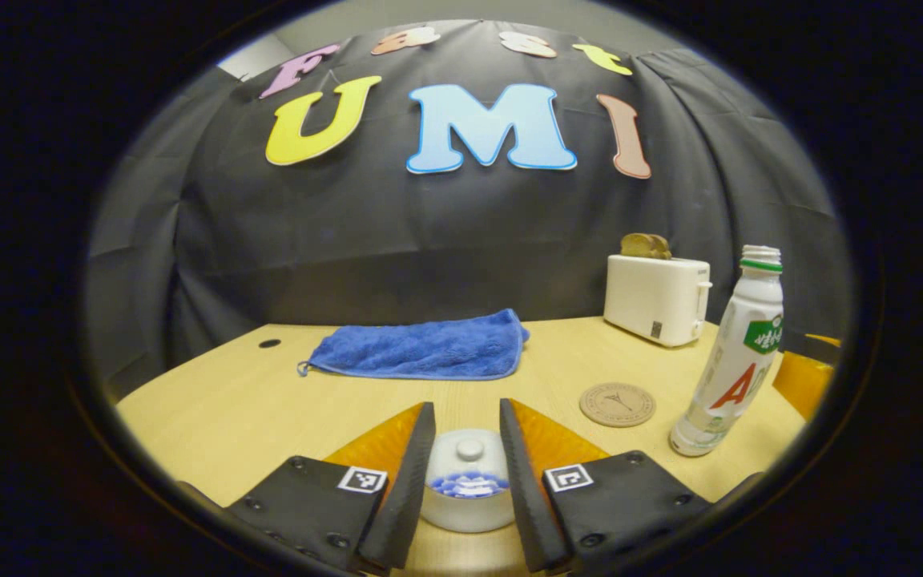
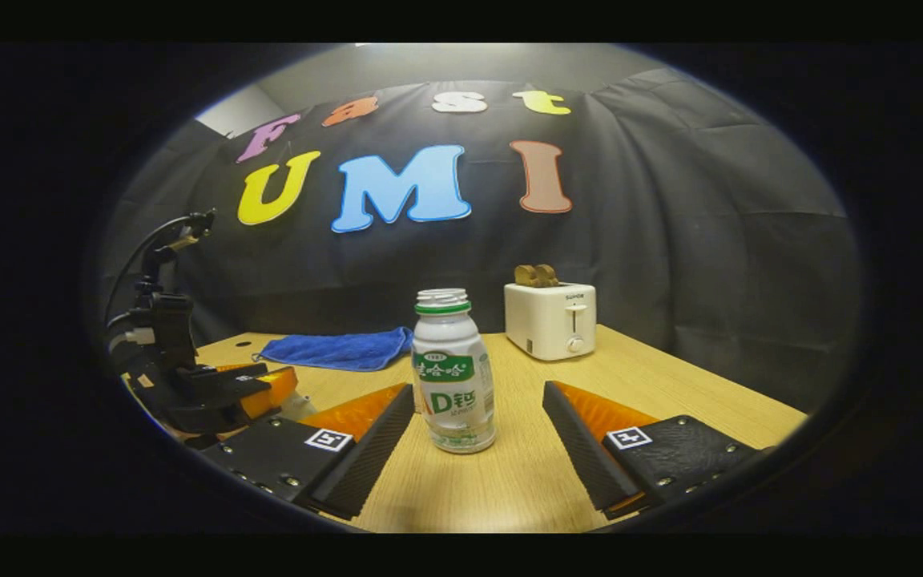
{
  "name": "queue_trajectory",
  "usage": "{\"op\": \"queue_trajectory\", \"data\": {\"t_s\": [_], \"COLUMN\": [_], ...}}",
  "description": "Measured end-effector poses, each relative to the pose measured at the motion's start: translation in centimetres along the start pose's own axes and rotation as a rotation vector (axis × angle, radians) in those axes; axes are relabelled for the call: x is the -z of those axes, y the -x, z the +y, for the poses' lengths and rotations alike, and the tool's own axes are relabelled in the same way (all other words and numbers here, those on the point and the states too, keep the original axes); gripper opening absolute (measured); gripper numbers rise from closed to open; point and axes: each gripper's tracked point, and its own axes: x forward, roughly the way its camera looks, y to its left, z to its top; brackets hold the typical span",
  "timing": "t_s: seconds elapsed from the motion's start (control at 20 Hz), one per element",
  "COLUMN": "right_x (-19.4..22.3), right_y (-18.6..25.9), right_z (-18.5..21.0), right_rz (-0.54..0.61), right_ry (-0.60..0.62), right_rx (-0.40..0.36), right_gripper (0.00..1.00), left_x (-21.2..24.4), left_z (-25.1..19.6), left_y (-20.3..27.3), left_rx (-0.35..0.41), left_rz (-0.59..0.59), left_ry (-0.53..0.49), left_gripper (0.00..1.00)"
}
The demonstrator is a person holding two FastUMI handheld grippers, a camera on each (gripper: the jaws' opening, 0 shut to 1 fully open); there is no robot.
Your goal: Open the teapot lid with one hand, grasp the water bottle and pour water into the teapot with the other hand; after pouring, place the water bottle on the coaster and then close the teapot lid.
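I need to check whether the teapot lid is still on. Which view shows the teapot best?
The left gripper view: the teapot sits low between the left gripper fingers, seen from above, its lid on and the knob visible. In the right gripper view I cannot make the teapot out; the left gripper stands where it would be.

Both views look low across the table (image 1: 213, 401) toward the wall, sharing bottle (image 1: 730, 361) and toaster (image 1: 658, 298).
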Motion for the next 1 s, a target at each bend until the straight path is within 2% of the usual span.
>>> {"op": "queue_trajectory", "data": {"t_s": [0.1, 0.2, 0.3, 0.35, 0.4, 0.45, 0.65, 1.0], "right_x": [0.0, -0.1, -0.1, -0.2, -0.2, -0.2, -0.1, -0.1], "right_y": [0.0, 0.0, 0.1, 0.1, 0.1, 0.1, 0.0, -0.1], "right_z": [-0.1, -0.2, -0.1, -0.1, 0.0, 0.1, 0.3, 0.1], "right_rz": [0.000, -0.002, -0.003, -0.003, -0.003, -0.002, 0.002, 0.002], "right_ry": [0.000, 0.002, 0.004, 0.007, 0.009, 0.011, 0.001, 0.008], "right_rx": [0.004, 0.008, 0.008, 0.007, 0.005, 0.002, -0.009, -0.011], "right_gripper": [0.99, 0.99, 0.99, 0.99, 0.99, 0.99, 0.99, 0.99], "left_x": [-0.1, -0.2, -0.3, -0.4, -0.3, -0.5, -0.9, -3.4], "left_z": [0.1, 0.2, 0.0, -0.1, -0.2, -0.2, 0.0, 0.2], "left_y": [0.1, 0.1, -0.1, 0.0, 0.1, 0.1, 0.2, 1.9], "left_rx": [-0.001, -0.007, 0.003, 0.005, 0.004, 0.005, 0.014, 0.044], "left_rz": [-0.004, -0.011, -0.011, -0.013, -0.012, -0.013, -0.022, -0.074], "left_ry": [-0.002, -0.010, -0.016, -0.020, -0.026, -0.031, -0.003, 0.049], "left_gripper": [0.54, 0.56, 0.35, 0.34, 0.22, 0.15, 0.18, 0.07]}}
